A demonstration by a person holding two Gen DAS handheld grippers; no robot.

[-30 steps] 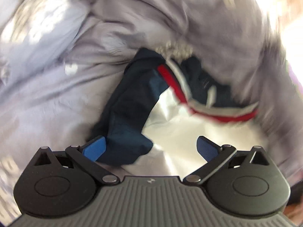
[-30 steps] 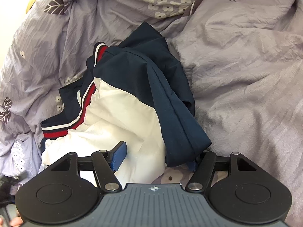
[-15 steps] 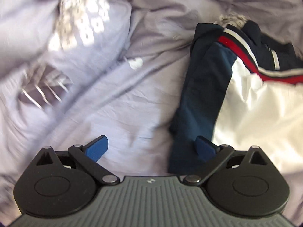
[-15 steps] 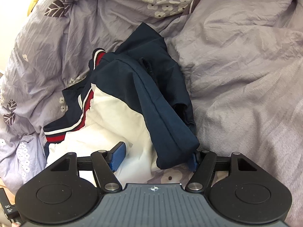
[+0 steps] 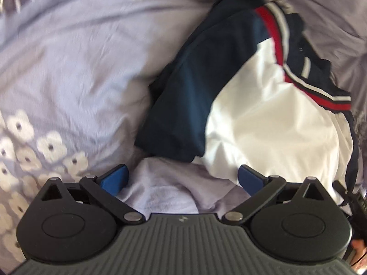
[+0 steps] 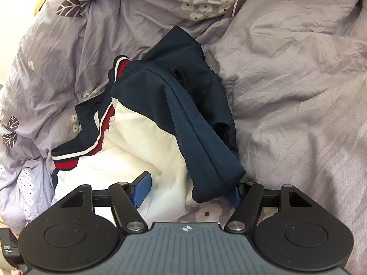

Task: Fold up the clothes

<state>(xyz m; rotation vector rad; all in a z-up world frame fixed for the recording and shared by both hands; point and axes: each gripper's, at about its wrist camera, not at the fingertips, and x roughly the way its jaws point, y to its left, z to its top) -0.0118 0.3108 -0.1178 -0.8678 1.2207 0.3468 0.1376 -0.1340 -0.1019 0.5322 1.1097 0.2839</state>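
On the bed, your jacket (image 6: 146,137) lies crumpled across the lilac duvet (image 6: 286,91). Left gripper (image 5: 182,178) spread wide, holding nothing; view blurred. Right gripper (image 6: 189,190) released, one pad hidden under the navy sleeve (image 6: 206,151).

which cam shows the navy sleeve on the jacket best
The right wrist view: it is sharp, and the navy sleeve runs down the frame with its seam and its cuff end visible, lying over the white panel. The left wrist view also shows the sleeve, but motion-blurred and foreshortened, without seam detail.
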